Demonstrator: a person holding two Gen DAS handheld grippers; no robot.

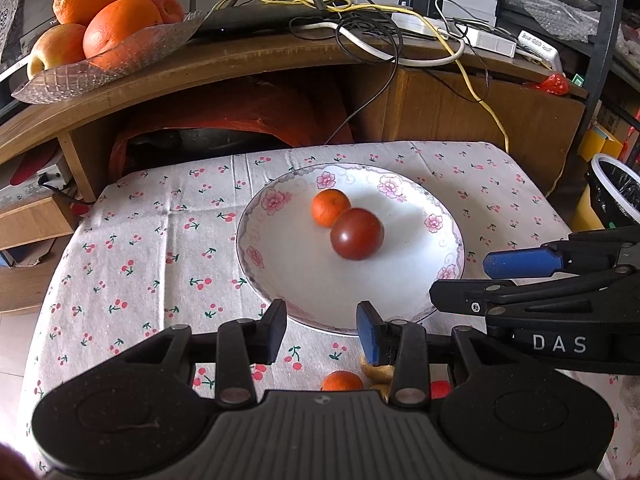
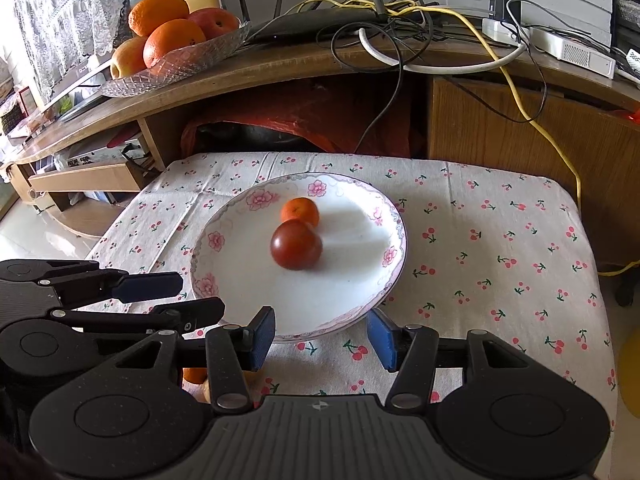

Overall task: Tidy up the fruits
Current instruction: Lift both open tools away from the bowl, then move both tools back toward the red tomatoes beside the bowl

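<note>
Both grippers, left (image 1: 322,330) and right (image 2: 322,334), empty, fingers apart, near edge of plate (image 1: 280,280). Tomato (image 1: 357,239) touching tangerine (image 1: 330,207) on plate; another tangerine (image 1: 341,382) loose under left gripper. Likely risk: round fruit rolling off if nudged or pinched off-centre.

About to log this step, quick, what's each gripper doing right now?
Left gripper: open, holding nothing.
Right gripper: open, holding nothing.
</note>
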